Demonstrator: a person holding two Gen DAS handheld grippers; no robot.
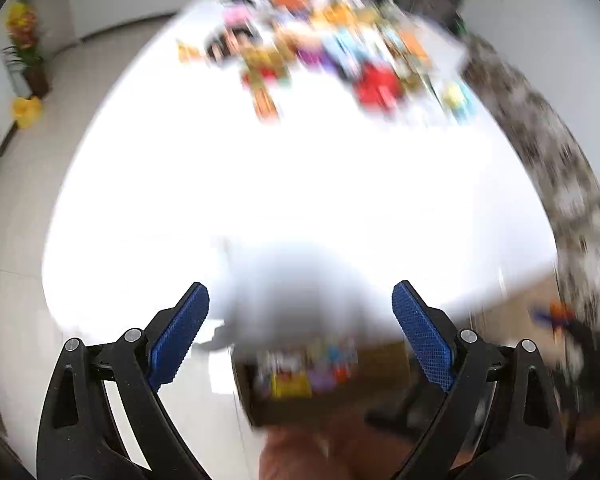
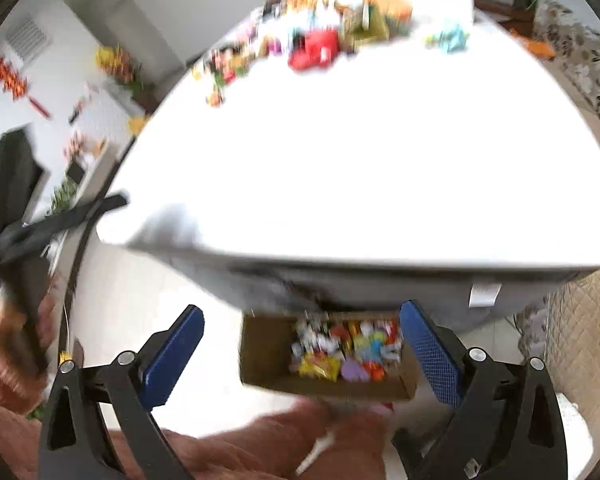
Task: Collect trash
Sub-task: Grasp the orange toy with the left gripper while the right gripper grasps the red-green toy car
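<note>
- Now both views are showing heavy blur.
- Left gripper [image 1: 300,300] is standing wide open above the white table [image 1: 300,184], nothing between its blue pads [image 1: 178,336].
- Right gripper [image 2: 302,320] is gaping just as wide, holding nothing.
- Colourful wrappers [image 2: 332,24] are lying piled at the table's far end.
- More wrappers are sitting in a cardboard box [image 2: 268,352] below the near table edge.

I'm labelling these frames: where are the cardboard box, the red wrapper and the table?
cardboard box [image 2: 268,356]: right wrist view, bare inner floor.
red wrapper [image 2: 314,50]: right wrist view, its middle.
table [image 2: 360,152]: right wrist view, bare white top.
</note>
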